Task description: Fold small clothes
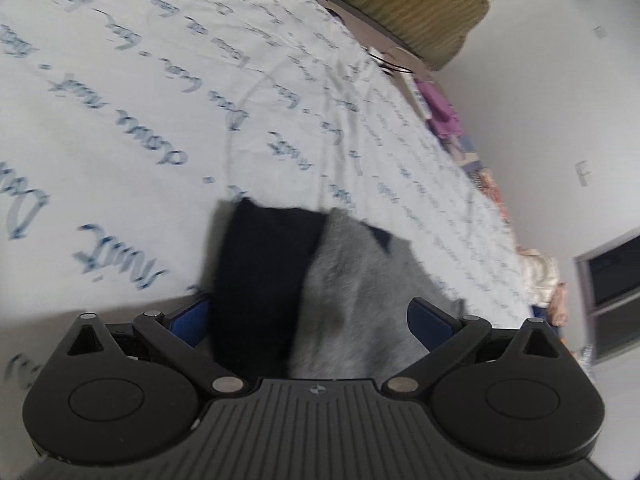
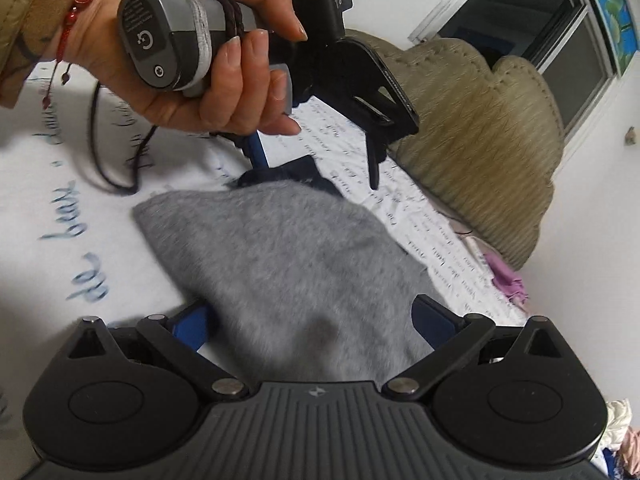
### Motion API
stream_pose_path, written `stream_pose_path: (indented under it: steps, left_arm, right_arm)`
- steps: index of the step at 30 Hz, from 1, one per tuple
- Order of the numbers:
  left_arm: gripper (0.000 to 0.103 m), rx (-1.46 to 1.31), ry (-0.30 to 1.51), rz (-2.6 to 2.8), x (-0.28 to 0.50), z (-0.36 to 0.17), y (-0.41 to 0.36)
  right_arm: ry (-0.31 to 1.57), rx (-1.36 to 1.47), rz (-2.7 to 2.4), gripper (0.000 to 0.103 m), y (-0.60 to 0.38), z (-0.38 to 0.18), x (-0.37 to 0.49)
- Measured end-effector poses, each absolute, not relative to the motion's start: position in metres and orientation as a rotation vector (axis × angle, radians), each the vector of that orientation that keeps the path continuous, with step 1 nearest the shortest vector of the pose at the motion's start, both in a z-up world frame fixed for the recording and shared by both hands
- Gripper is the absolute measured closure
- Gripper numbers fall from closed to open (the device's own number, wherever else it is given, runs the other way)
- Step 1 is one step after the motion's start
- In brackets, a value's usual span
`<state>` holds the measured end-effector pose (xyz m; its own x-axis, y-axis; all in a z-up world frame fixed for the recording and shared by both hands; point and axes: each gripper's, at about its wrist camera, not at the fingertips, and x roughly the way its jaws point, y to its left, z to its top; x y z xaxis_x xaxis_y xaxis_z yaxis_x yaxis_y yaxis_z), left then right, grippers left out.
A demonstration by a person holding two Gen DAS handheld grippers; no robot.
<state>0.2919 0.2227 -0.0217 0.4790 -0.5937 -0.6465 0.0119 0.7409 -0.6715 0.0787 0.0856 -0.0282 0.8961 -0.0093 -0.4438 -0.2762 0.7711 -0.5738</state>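
The person's left hand (image 2: 208,40) grips the left gripper (image 2: 316,172) by its handle, tilted down toward the far end of the grey and navy garment (image 2: 288,256), its fingers spread wide around the cloth. The right gripper (image 2: 312,320) stands near, likewise spread, the garment between its blue pads (image 2: 196,326). The garment lies on the script-printed white bedsheet (image 1: 160,100).

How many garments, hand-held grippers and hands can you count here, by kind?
Grey-and-navy garment: 1
Hand-held grippers: 2, left, right
Hand: 1
Total: 4
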Motion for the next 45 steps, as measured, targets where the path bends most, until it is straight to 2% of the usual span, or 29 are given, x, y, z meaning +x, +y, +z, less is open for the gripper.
stream_pose_path:
  steps: [5,7,9,10,11,12,14,15,16,17,19,20,24,33,45]
  left_arm:
    - [0.005,-0.629,1.03,-0.45,0.312,-0.025,0.203]
    - [0.013,-0.613,1.025,-0.454,0.318,-0.027,0.198]
    - [0.026,-0.599,1.026,-0.448,0.324,-0.029,0.193]
    - [0.03,-0.593,1.026,-0.442,0.327,-0.03,0.191]
    - [0.042,-0.585,1.027,-0.431,0.33,-0.031,0.188]
    - [0.056,-0.575,1.03,-0.419,0.332,-0.032,0.187]
    - [0.072,-0.565,1.04,-0.392,0.335,-0.034,0.185]
    - [0.083,-0.562,1.045,-0.379,0.336,-0.035,0.184]
    - [0.086,-0.553,1.045,-0.368,0.335,-0.035,0.183]
    - [0.086,-0.525,1.035,-0.35,0.332,-0.033,0.18]
    - [0.088,-0.446,1.01,-0.319,0.326,-0.025,0.17]
    - [0.089,-0.405,0.998,-0.301,0.322,-0.02,0.165]
    - [0.089,-0.276,0.946,-0.242,0.309,0.003,0.145]
    - [0.089,-0.177,0.906,-0.148,0.294,0.05,0.1]
    - [0.089,-0.051,0.838,-0.111,0.265,0.09,0.007]
  right_arm:
    - [0.429,-0.676,0.131,0.001,0.091,-0.031,0.097]
    - [0.421,-0.673,0.137,0.002,0.092,-0.03,0.102]
    - [0.415,-0.677,0.16,0.011,0.094,-0.03,0.104]
    - [0.416,-0.681,0.177,0.021,0.094,-0.03,0.105]
    - [0.415,-0.688,0.191,0.032,0.095,-0.03,0.106]
    - [0.416,-0.695,0.204,0.036,0.098,-0.031,0.107]
    - [0.412,-0.712,0.218,0.046,0.102,-0.033,0.109]
    - [0.406,-0.719,0.224,0.049,0.104,-0.034,0.109]
    - [0.405,-0.72,0.234,0.059,0.105,-0.035,0.109]
    - [0.409,-0.713,0.248,0.073,0.105,-0.035,0.11]
    - [0.424,-0.69,0.278,0.088,0.103,-0.035,0.11]
    - [0.418,-0.685,0.283,0.09,0.102,-0.035,0.108]
    - [0.364,-0.671,0.289,0.093,0.094,-0.028,0.096]
    - [0.228,-0.715,0.211,0.095,0.063,-0.011,0.062]
    - [0.209,-0.65,0.108,0.095,-0.004,0.003,0.032]
